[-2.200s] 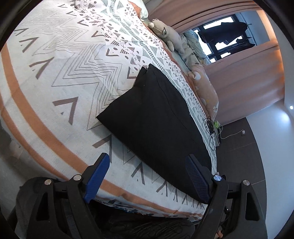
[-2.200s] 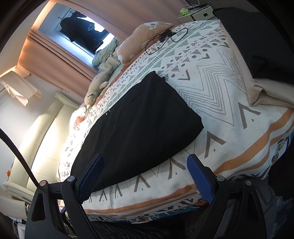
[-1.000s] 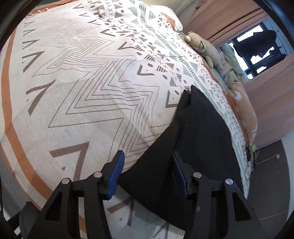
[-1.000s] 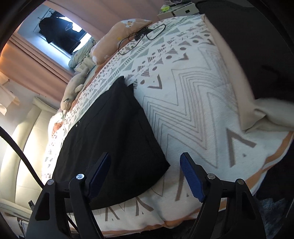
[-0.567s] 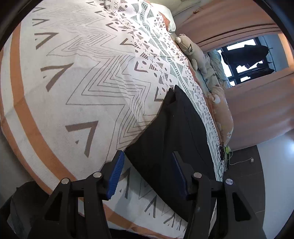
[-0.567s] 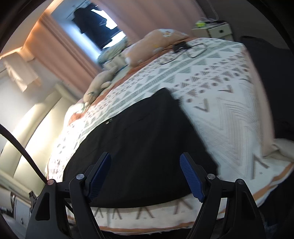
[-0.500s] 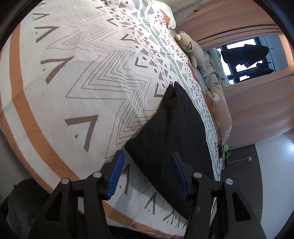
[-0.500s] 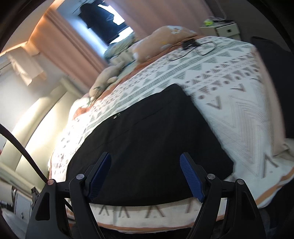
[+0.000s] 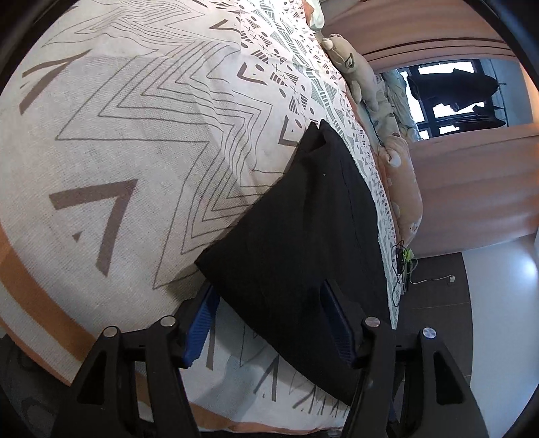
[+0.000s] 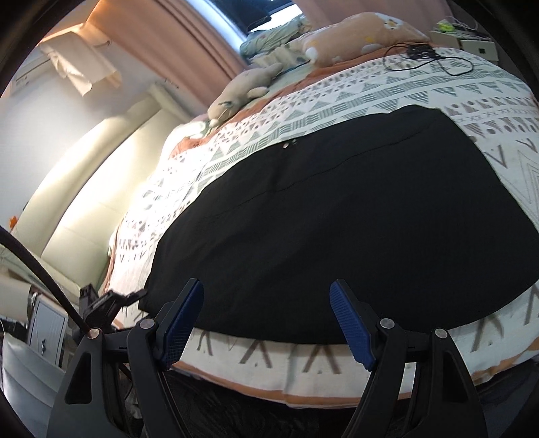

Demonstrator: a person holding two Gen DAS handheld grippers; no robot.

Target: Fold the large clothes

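A large black garment point(image 9: 303, 229) lies folded flat on the patterned bedspread point(image 9: 134, 134). In the left wrist view my left gripper point(image 9: 269, 320) is open, and its blue fingers point(image 9: 202, 323) straddle the garment's near corner, which lies between them. In the right wrist view the garment point(image 10: 337, 219) fills the middle of the bed. My right gripper point(image 10: 269, 320) is open and empty, just in front of the garment's near edge.
Plush toys point(image 10: 246, 91) and a peach pillow point(image 10: 360, 30) lie along the far side by the curtains. A black cable point(image 10: 427, 54) lies on the bedspread's far corner. The bed's near edge shows an orange stripe point(image 10: 320, 394). Cream headboard point(image 10: 84, 175) at left.
My left gripper has moved in so the garment's corner now lies between its open fingers. My right gripper has swung left along the near edge and closer to the garment.
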